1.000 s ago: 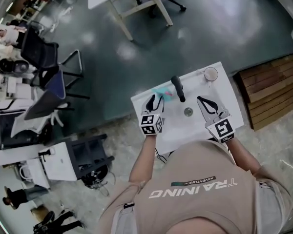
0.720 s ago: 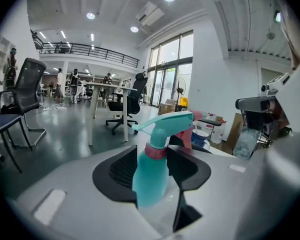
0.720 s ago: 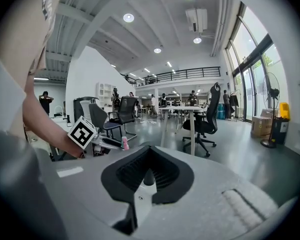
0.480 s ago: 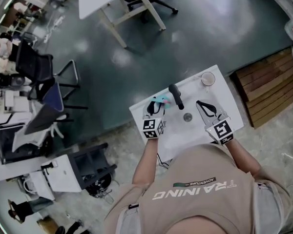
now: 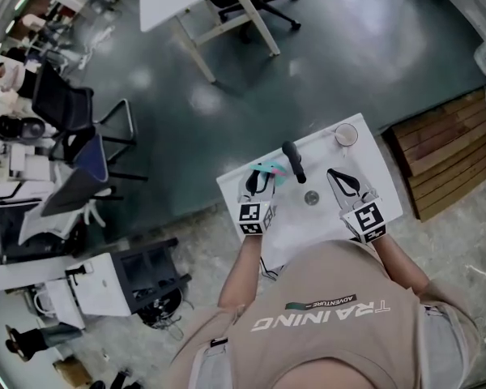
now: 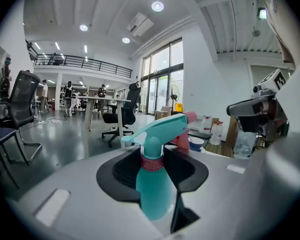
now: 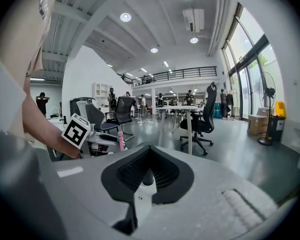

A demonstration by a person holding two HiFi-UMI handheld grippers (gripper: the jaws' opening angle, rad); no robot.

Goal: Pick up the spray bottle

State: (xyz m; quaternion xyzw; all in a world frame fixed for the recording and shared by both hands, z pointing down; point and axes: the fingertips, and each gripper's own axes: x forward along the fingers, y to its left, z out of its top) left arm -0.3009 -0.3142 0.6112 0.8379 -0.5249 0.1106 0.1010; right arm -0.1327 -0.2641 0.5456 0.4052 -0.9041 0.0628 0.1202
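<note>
The left gripper (image 6: 153,160) has just been closing its jaws. Its black pads press both sides of the teal spray bottle (image 6: 152,196), which stands upright between them, nozzle toward that view's left. From the head view, bottle and gripper are at the left part of the small white table (image 5: 368,168). The right gripper (image 7: 149,170) is at the table's right side, jaws apart and empty.

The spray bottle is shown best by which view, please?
The left gripper view: the spray bottle fills the centre, teal body and pink collar, between the left gripper's jaws, which have been closing. Head view: a teal patch. Right gripper view: perhaps a pink sliver.
</note>
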